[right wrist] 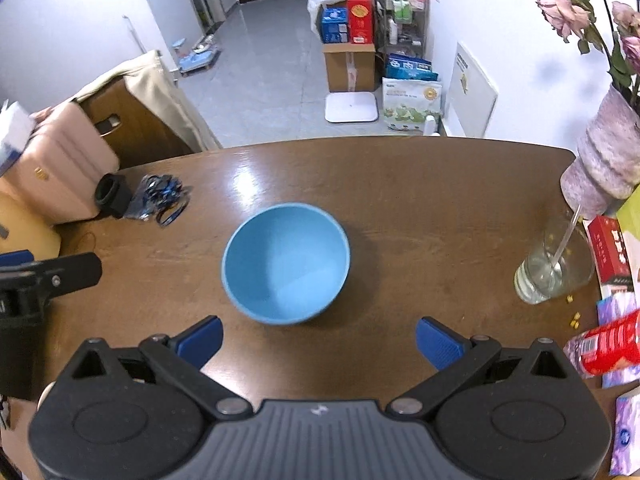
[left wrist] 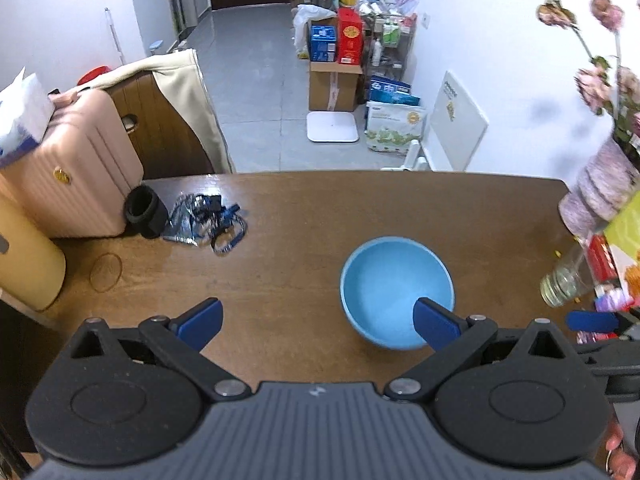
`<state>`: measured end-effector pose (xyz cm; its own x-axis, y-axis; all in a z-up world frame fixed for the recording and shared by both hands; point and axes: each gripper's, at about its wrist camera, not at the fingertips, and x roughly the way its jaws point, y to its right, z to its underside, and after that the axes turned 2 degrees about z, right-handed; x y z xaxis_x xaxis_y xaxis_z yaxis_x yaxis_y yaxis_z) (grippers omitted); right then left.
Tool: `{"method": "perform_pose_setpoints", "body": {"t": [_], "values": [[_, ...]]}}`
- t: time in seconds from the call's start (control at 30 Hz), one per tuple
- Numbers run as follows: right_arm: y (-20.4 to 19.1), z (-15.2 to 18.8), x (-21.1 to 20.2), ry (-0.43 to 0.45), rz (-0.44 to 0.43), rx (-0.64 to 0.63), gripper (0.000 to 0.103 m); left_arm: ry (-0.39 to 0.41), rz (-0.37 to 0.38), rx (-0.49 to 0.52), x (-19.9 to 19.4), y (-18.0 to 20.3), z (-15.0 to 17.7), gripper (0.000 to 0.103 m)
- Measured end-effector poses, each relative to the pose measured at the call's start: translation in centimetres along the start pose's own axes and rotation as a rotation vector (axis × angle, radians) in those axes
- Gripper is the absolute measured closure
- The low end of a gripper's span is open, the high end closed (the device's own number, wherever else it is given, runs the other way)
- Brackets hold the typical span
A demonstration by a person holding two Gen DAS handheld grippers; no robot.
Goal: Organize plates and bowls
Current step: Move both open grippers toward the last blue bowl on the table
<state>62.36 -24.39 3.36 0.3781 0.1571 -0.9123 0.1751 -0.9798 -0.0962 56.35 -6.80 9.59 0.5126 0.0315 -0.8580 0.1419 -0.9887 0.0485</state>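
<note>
Sitting upright at the middle of the right wrist frame, the round light-blue bowl (right wrist: 286,264) rests on the brown wooden table (right wrist: 420,200). The right gripper (right wrist: 319,342) and the left gripper (left wrist: 318,326) both gape wide, holding nothing; a clear drinking glass (right wrist: 554,268) stands at right.

The bowl (right wrist: 285,264) sits mid-table (right wrist: 400,184), directly ahead of the right gripper (right wrist: 319,344). Left gripper (left wrist: 318,326) hangs beside it, to its left. Glass (right wrist: 552,270) stands far right, vase (right wrist: 604,164) behind it; suitcase (right wrist: 64,160) far left.
</note>
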Motion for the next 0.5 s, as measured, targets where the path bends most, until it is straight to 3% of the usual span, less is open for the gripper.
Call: {"method": "perform_pose_setpoints", "body": {"t": [0.17, 0.5], "values": [[0.9, -2.5, 3.0, -0.036, 0.003, 0.046, 0.000, -0.040, -0.016, -0.052, 3.8, -0.2, -2.5, 0.000], [2.5, -3.4, 10.4, -0.125, 0.011, 0.131, 0.000, -0.151, -0.055, -0.098, 12.1, -0.1, -2.8, 0.000]]}}
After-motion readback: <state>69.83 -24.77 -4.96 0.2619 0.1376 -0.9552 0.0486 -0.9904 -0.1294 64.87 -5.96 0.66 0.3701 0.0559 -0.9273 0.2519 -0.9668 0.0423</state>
